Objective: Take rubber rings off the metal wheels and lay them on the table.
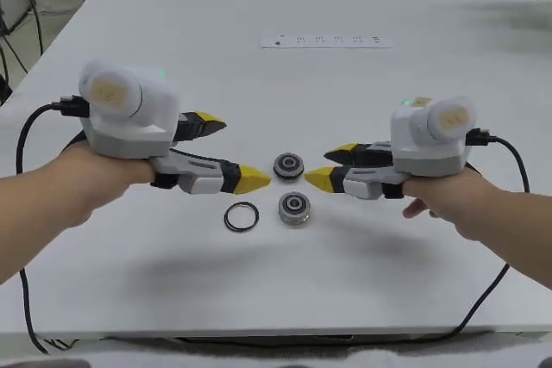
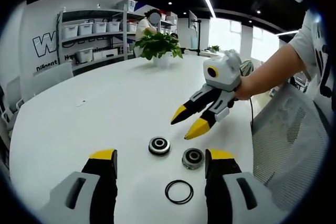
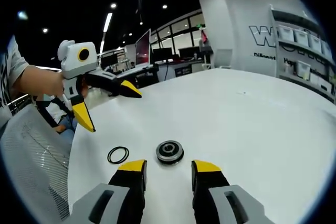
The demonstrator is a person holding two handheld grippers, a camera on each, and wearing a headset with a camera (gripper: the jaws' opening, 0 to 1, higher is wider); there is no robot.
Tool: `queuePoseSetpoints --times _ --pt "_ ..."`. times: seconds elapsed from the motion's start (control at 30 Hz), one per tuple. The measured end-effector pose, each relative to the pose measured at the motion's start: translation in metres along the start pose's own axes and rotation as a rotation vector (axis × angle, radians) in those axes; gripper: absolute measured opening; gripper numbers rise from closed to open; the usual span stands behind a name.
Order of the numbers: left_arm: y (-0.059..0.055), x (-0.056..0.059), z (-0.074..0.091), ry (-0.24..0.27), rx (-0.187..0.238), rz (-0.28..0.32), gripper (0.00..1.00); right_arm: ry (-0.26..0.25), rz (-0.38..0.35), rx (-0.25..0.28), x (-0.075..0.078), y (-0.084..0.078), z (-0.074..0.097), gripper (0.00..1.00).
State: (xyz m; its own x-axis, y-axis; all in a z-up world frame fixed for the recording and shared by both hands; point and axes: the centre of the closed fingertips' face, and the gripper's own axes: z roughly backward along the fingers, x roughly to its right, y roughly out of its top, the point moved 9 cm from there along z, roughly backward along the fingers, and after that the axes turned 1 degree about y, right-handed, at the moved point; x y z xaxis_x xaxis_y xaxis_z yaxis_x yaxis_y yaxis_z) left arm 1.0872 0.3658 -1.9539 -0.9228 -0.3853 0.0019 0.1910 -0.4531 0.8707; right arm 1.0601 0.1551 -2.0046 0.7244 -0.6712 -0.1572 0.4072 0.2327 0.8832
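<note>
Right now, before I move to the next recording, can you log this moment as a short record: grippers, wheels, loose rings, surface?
left gripper: open, holding nothing, above the table to the left of the wheels
right gripper: open, holding nothing, to the right of the wheels
wheels: two, a far wheel and a near wheel, apart, between the gripper tips
rubber ring: one, black, flat on the table left of the near wheel, not touching it
rings on wheels: too small to tell
table: white
</note>
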Motion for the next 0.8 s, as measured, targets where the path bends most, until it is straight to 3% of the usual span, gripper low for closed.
queuePoseSetpoints --times 0.8 --pt "-0.004 -0.005 -0.036 -0.029 -0.045 0.004 0.48 0.009 0.029 -0.035 0.004 -0.006 -0.014 0.33"
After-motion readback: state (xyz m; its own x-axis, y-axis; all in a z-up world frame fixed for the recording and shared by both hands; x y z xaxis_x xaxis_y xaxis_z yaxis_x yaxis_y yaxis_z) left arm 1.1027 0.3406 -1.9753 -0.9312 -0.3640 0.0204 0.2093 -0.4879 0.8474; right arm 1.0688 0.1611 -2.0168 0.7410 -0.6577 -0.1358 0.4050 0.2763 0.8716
